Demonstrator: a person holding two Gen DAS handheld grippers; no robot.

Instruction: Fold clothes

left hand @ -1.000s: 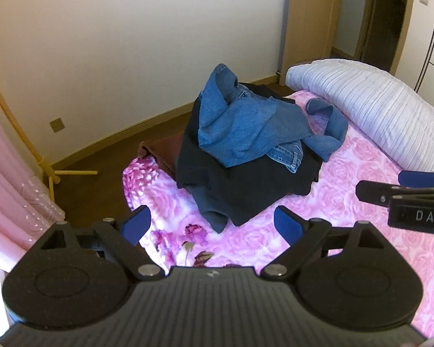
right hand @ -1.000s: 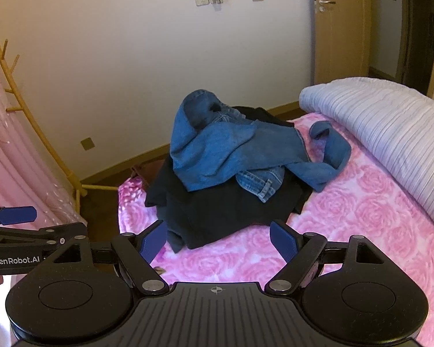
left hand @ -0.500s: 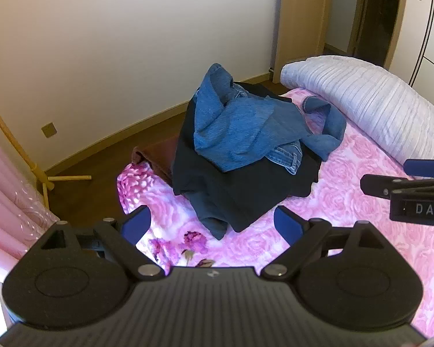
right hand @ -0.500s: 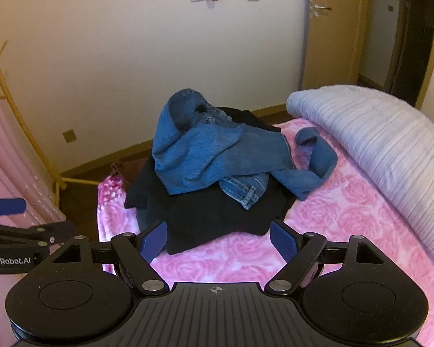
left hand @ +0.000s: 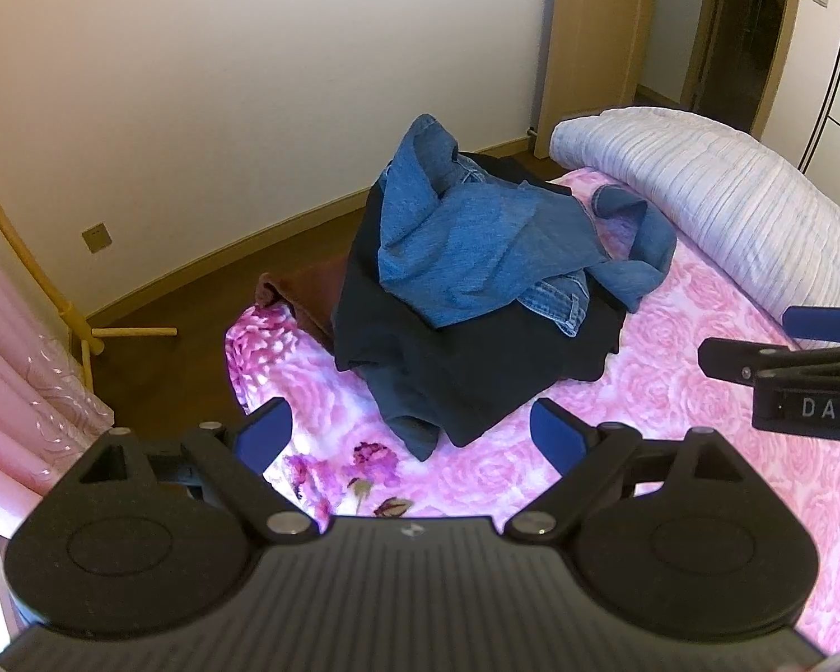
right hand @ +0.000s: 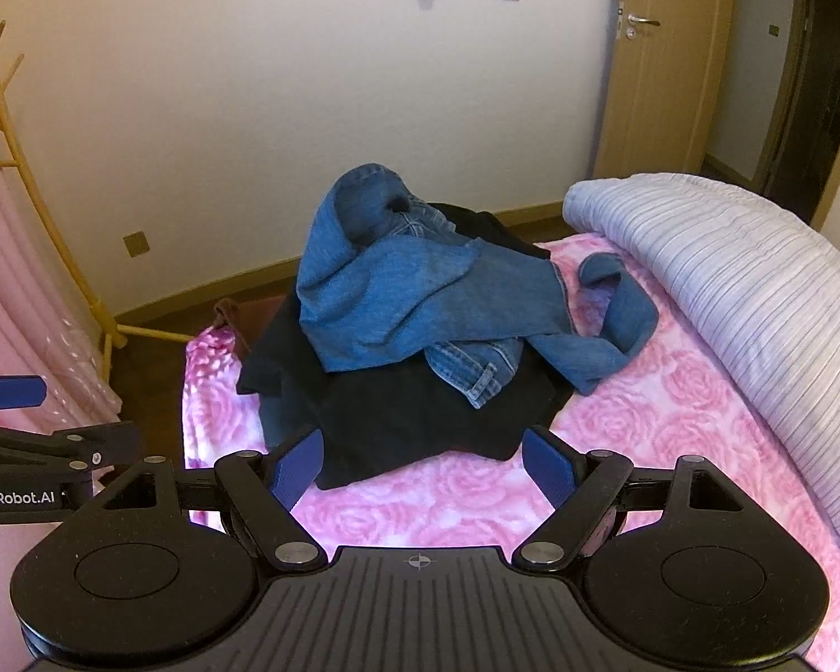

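Crumpled blue jeans (left hand: 476,257) lie heaped on a dark garment (left hand: 476,369) at the corner of the pink rose-patterned bed (left hand: 700,448). A brown cloth (left hand: 308,297) hangs off the bed edge beside them. The same jeans (right hand: 431,302) and dark garment (right hand: 420,414) show in the right wrist view. My left gripper (left hand: 411,437) is open and empty, just short of the dark garment's near edge. My right gripper (right hand: 423,470) is open and empty, over the dark garment's near edge.
A rolled striped white quilt (left hand: 711,207) lies along the bed's right side. A wooden coat rack (right hand: 45,213) and pink curtain (left hand: 22,392) stand at the left. The wall, brown floor (left hand: 196,308) and a door (right hand: 661,73) lie beyond the bed.
Both grippers have come a little closer to the clothes pile, which looms larger and has shifted in view. Both stay open; the clothes have not moved.
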